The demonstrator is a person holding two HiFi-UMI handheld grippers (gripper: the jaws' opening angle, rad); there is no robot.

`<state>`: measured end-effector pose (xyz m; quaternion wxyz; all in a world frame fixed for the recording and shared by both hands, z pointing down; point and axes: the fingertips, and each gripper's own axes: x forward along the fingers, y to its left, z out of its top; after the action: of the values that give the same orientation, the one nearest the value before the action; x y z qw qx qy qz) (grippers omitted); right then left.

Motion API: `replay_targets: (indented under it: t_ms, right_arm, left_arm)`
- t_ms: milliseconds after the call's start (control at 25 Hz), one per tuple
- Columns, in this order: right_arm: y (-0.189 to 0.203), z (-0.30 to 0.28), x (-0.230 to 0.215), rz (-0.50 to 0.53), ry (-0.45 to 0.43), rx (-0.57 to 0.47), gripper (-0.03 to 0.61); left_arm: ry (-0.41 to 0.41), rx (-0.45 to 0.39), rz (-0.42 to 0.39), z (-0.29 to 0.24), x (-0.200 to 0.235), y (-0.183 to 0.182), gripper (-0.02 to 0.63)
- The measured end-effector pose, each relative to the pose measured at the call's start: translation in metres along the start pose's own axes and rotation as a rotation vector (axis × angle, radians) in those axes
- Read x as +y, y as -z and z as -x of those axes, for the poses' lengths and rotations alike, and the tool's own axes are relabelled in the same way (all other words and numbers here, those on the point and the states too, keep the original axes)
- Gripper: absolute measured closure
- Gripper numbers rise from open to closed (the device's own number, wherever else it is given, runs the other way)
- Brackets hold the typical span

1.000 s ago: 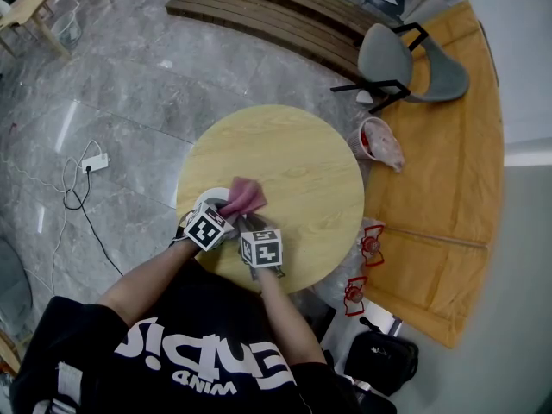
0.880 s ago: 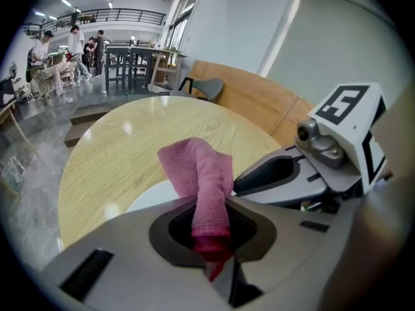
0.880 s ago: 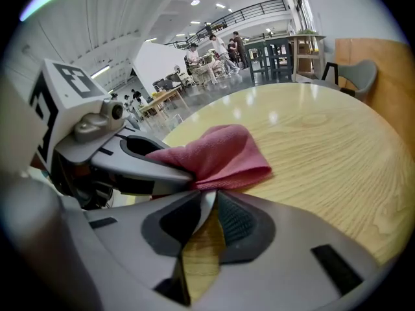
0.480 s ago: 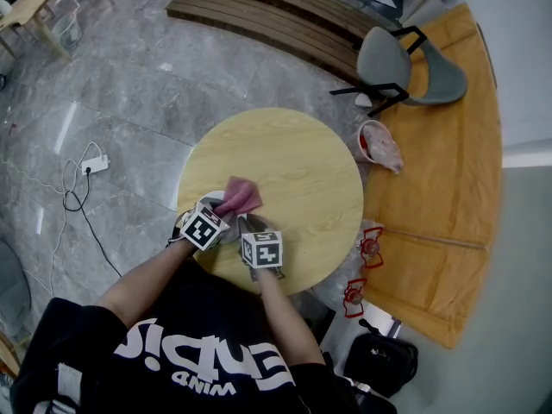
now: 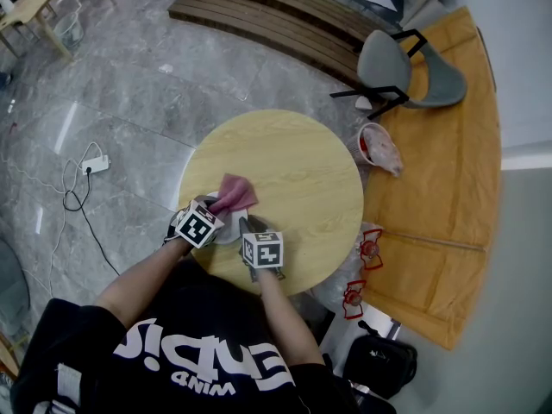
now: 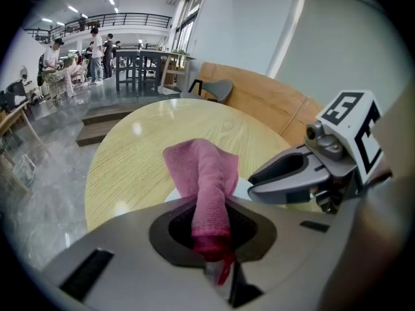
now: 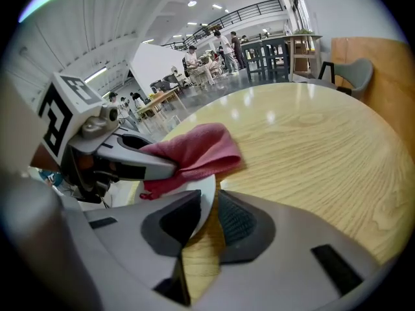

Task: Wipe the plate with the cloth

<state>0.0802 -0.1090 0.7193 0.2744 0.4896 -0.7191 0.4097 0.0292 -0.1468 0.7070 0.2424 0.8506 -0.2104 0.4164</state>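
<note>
A pink cloth (image 5: 233, 193) lies draped over a small white plate (image 5: 226, 231) near the front left edge of the round wooden table (image 5: 302, 171). My left gripper (image 5: 216, 213) is shut on the cloth (image 6: 202, 180), which bunches out between its jaws. My right gripper (image 5: 248, 226) is shut on the plate's near rim (image 7: 200, 196) and holds the plate tilted up off the table. In the right gripper view the cloth (image 7: 194, 153) covers the plate's far side, with the left gripper (image 7: 123, 162) beside it. Most of the plate is hidden.
A grey chair (image 5: 405, 59) stands beyond the table at the right, with a wooden bench (image 5: 267, 15) behind. A red-and-white bucket (image 5: 378, 143) sits by the table's right edge. A power strip and cable (image 5: 93, 165) lie on the floor at the left.
My left gripper has slid a little to the left with the cloth, dragging it across the plate. The right gripper has stayed put on the plate's rim.
</note>
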Motion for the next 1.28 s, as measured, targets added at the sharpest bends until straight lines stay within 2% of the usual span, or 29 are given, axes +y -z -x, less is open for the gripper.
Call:
replay_targets:
  t_ms: [320, 520, 840, 1040, 1280]
  right_arm:
    - [-0.001, 0.002, 0.0, -0.003, 0.008, -0.002, 0.48]
    - [-0.001, 0.002, 0.0, -0.012, 0.006, -0.007, 0.482]
    - [-0.002, 0.001, 0.002, -0.01, 0.004, -0.011, 0.48]
    - [-0.002, 0.001, 0.001, -0.02, 0.006, -0.015, 0.48]
    - [0.0, 0.002, 0.001, -0.039, 0.01, -0.02, 0.48]
  left_arm:
    - [-0.036, 0.0, -0.023, 0.01, 0.011, 0.003, 0.563]
    - [-0.046, 0.014, 0.001, 0.017, 0.013, 0.01, 0.563]
    - [-0.087, -0.01, 0.033, 0.03, 0.024, 0.015, 0.563]
    - [-0.122, -0.06, 0.028, 0.049, 0.034, 0.005, 0.563]
    - [-0.141, -0.121, 0.065, 0.071, 0.031, 0.0, 0.563]
